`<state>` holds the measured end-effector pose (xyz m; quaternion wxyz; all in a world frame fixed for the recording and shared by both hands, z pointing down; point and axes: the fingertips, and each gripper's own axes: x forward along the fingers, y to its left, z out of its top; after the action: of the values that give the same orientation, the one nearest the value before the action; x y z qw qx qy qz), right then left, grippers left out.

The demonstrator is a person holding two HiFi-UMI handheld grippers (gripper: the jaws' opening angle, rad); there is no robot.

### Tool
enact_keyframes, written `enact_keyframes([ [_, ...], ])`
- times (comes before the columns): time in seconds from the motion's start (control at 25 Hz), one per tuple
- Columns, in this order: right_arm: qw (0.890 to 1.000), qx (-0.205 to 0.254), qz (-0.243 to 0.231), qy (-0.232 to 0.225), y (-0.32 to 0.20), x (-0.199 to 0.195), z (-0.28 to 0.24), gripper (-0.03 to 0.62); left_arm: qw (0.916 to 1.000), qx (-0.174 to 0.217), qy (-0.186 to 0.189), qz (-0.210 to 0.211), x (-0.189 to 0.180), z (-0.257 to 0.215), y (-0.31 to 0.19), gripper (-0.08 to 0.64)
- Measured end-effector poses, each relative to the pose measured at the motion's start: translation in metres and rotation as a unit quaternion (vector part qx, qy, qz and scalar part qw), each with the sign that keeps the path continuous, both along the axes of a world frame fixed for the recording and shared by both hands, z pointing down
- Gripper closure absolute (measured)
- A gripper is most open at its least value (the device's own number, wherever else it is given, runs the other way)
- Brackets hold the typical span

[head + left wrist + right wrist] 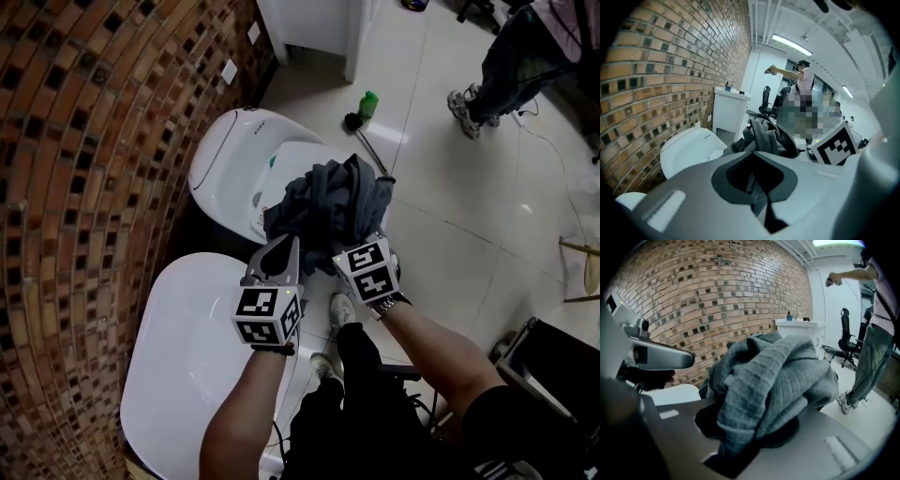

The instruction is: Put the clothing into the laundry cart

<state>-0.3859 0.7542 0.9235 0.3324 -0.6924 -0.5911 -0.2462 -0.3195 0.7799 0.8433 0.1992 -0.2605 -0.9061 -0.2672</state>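
Observation:
A bundle of grey knitted clothing [328, 202] hangs in the air between both grippers, over the near rim of a white rounded tub [225, 159] by the brick wall. My left gripper [281, 251] is shut on a fold at the bundle's lower left. My right gripper [364, 239] is shut on its lower right. In the left gripper view a strip of the clothing [764, 136] runs down between the left gripper [757, 183] jaws. In the right gripper view the clothing [773, 376] fills the right gripper [740, 427] jaws and hides what is behind.
A second white rounded tub [187, 356] sits nearer me on the left. The brick wall [84, 141] runs along the left. A green bottle [368, 103] and a dark-headed tool lie on the tiled floor. A person [506, 66] stands at the far right; a dark case [553, 366] is at lower right.

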Motion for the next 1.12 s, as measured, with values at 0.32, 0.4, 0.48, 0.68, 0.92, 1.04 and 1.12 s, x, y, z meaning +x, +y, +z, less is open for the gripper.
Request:
enact_keyframes([
  [0.32, 0.998, -0.065, 0.018, -0.018, -0.033, -0.003, -0.092, 0.46, 0.9987, -0.041, -0.014, 0.028, -0.003, -0.064, -0.039, 0.558],
  [0.4, 0.996, -0.078, 0.031, -0.023, -0.053, -0.004, -0.113, 0.46, 0.9975, -0.054, -0.019, 0.041, -0.003, -0.08, -0.056, 0.558],
  [0.48, 0.994, -0.098, 0.047, -0.032, -0.075, -0.002, -0.131, 0.46, 0.9953, -0.072, -0.026, 0.059, 0.0, -0.093, -0.078, 0.558],
  [0.68, 0.986, -0.133, 0.083, -0.052, -0.154, 0.017, -0.163, 0.46, 0.9868, -0.115, -0.053, 0.101, 0.018, -0.122, -0.151, 0.558],
  [0.92, 0.971, -0.176, 0.137, -0.091, -0.233, 0.05, -0.207, 0.46, 0.9755, -0.143, -0.082, 0.146, 0.059, -0.151, -0.227, 0.558],
  [1.04, 0.967, -0.181, 0.153, -0.098, -0.276, 0.061, -0.231, 0.459, 0.97, -0.153, -0.091, 0.165, 0.07, -0.174, -0.265, 0.558],
  [1.12, 0.964, -0.185, 0.162, -0.104, -0.306, 0.071, -0.24, 0.459, 0.9654, -0.162, -0.096, 0.181, 0.079, -0.183, -0.293, 0.558],
])
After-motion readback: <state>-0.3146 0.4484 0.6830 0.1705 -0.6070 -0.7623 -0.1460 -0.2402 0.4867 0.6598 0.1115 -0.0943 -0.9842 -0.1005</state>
